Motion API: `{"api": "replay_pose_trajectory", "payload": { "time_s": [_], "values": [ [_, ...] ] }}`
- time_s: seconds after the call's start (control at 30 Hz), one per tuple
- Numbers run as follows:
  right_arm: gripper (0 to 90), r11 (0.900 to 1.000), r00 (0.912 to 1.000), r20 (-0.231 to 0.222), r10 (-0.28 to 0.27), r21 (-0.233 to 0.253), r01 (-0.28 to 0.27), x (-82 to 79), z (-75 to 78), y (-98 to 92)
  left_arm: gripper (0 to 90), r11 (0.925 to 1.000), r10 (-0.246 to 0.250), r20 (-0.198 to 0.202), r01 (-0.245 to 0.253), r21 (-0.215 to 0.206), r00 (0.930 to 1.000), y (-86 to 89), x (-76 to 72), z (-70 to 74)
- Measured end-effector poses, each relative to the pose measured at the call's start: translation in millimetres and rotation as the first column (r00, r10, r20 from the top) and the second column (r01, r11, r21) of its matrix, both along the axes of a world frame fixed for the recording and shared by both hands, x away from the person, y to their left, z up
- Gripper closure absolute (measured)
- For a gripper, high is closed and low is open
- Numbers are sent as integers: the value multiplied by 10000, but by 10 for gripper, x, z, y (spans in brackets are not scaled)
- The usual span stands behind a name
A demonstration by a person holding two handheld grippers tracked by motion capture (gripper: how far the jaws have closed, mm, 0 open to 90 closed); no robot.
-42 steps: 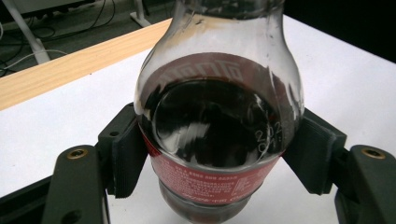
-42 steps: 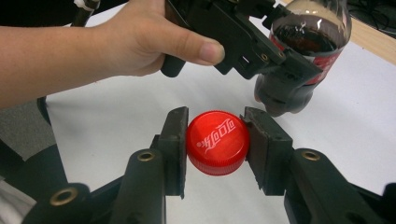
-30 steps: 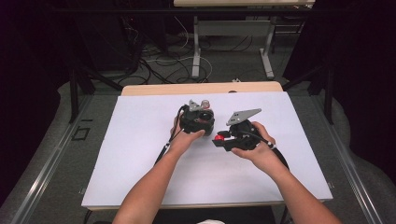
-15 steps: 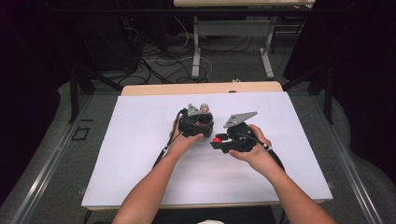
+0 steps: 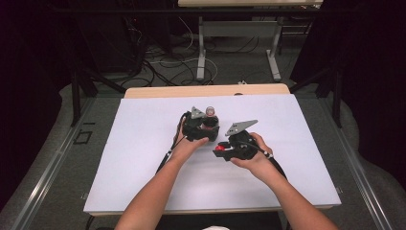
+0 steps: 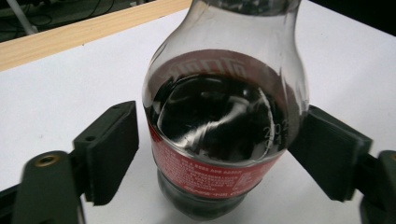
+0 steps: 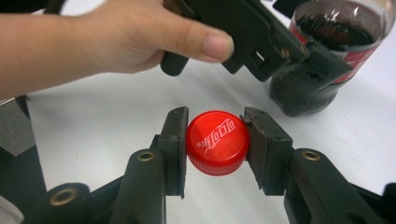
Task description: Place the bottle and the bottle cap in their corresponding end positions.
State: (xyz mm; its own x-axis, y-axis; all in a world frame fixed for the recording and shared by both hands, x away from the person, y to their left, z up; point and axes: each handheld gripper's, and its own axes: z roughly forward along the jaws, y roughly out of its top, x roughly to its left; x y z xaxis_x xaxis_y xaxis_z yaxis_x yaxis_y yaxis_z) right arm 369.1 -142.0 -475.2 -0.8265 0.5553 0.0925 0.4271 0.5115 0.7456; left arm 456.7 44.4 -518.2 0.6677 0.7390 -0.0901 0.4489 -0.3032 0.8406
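Observation:
A cola bottle (image 6: 219,135) with a red label and no cap stands on the white table; it also shows in the high view as the bottle (image 5: 210,115). My left gripper (image 5: 201,127) flanks it at label height. Its left pad (image 6: 114,149) stands a thin gap off the glass-clear wall and the right pad (image 6: 327,154) sits almost against it. My right gripper (image 7: 217,144) is shut on the red bottle cap (image 7: 218,141), held a little above the table beside the bottle (image 7: 327,51). In the high view this gripper (image 5: 224,148) is right of the left hand.
The white table sheet (image 5: 143,143) spreads wide on all sides of both hands. A wooden table edge (image 5: 206,90) runs along the back. Beyond it, on the floor, lie cables and table legs (image 5: 201,48).
The right gripper with the cap has drifted slightly left and toward me. The left gripper and the bottle have stayed in place.

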Motion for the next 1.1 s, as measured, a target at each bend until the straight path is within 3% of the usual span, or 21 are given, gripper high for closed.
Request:
{"api": "replay_pose_trajectory", "payload": {
  "time_s": [0.03, 0.23, 0.3, 0.33, 0.4, 0.5, 0.67, 0.77, 0.83, 1.1],
  "values": [
    [615, 9999, 10000, 70, -71, 107, 70, 5, -31, 15, 158, 10000, -64, -74, 65, 67, 10000, 12, -13, 13],
    [615, 10000, 9999, -134, 10, -34, -11, 30, -154, 76, 46, 9991, 26, -81, -29, -427, 10000, 54, -115, 59],
    [615, 9998, 9998, -173, 124, -180, -127, 33, -203, 108, 5, 9995, -34, -63, 32, -315, 10000, 98, -143, 85],
    [615, 9997, 9997, -220, 117, -219, -122, 31, -230, 133, 6, 9997, -18, -45, 17, -255, 10000, 124, -160, 96],
    [615, 9989, 9994, -271, 195, -410, -206, 29, -298, 171, 6, 9985, 75, -116, -81, -536, 9999, 165, -197, 114],
    [615, 9973, 9974, -707, 168, -708, -218, 20, -381, 221, 6, 9979, 74, -135, -83, -648, 9999, 242, -236, 142],
    [614, 9952, 9959, -890, 188, -939, -272, 26, -521, 277, 6, 9970, 114, -230, -131, -769, 9997, 337, -338, 167],
    [614, 9930, 9961, -798, 390, -1083, -476, 40, -595, 284, 6, 9967, 134, -250, -153, -794, 9996, 396, -394, 163],
    [614, 9931, 9953, -951, 174, -1136, -282, 38, -631, 306, 6, 9959, 183, -294, -208, -878, 9994, 419, -426, 152],
    [612, 9894, 9964, -823, 193, -1422, -309, 55, -696, 333, 7, 9963, 183, -417, -217, -832, 9990, 503, -503, 117]
  ]
}}
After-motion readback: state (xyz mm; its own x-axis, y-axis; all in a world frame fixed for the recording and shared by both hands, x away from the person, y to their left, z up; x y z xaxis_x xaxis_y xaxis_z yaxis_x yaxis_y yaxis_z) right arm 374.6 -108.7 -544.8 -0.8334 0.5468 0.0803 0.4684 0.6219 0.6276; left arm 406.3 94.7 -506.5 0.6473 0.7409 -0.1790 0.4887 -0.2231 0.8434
